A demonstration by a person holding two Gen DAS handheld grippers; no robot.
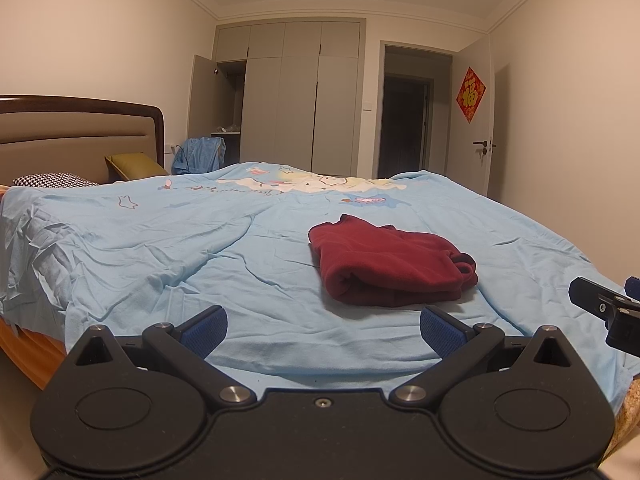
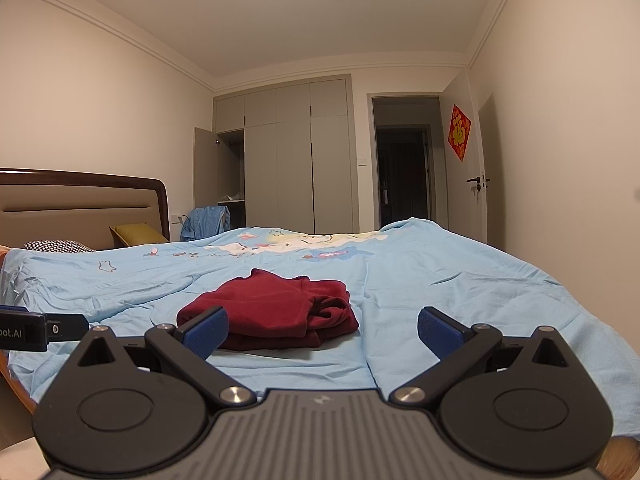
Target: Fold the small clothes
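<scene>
Dark red fleece garment (image 1: 390,264) is lying folded on light-blue printed bedsheet (image 1: 160,248); left gripper (image 1: 323,330) & right gripper (image 2: 323,330) both hanging released, empty — task looking approx. done.

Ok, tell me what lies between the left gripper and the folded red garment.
Only bare blue bedsheet, in the left wrist view. The left gripper is open, short of the red garment.

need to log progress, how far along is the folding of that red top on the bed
Looks done: the dark red garment lies folded in a compact bundle on the light blue bedsheet. In hand: nothing, the left gripper and right gripper are both open and short of it. Left: no other loose small clothes show on the bed, so possibly nothing.
</scene>
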